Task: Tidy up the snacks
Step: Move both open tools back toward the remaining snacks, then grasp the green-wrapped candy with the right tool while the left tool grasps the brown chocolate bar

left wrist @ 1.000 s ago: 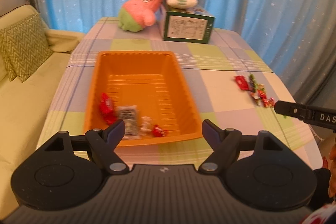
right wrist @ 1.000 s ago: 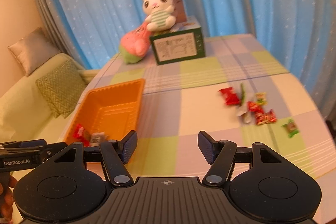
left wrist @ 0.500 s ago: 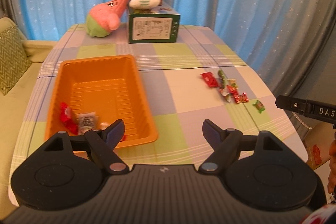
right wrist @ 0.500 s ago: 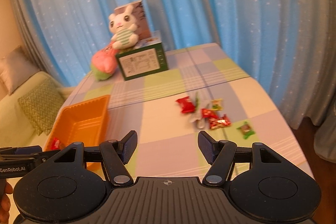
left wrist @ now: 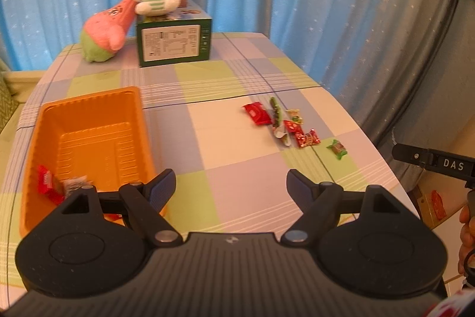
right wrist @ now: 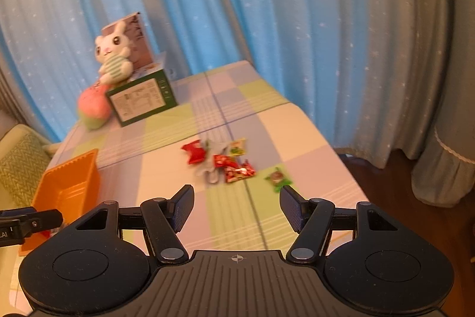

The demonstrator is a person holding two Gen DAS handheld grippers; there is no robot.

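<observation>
Both grippers — left gripper (left wrist: pixel 231 187), right gripper (right wrist: pixel 236 205) — stood wide, empty; next pick judged: loose snacks (right wrist: pixel 228 161) near table's right edge, destined for orange bin (left wrist: pixel 89 144).

White letters "DAS" stand on the black bar of the right hand-held gripper (left wrist: pixel 439 164). "LAI" shows on the left hand-held gripper (right wrist: pixel 17 228). The green box (left wrist: pixel 173 42) label is too small to read.

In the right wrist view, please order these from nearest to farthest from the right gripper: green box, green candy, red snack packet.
From the right gripper:
1. Green candy, just ahead, slightly right.
2. Red snack packet, mid-table, ahead left.
3. Green box, far end, left.
</observation>
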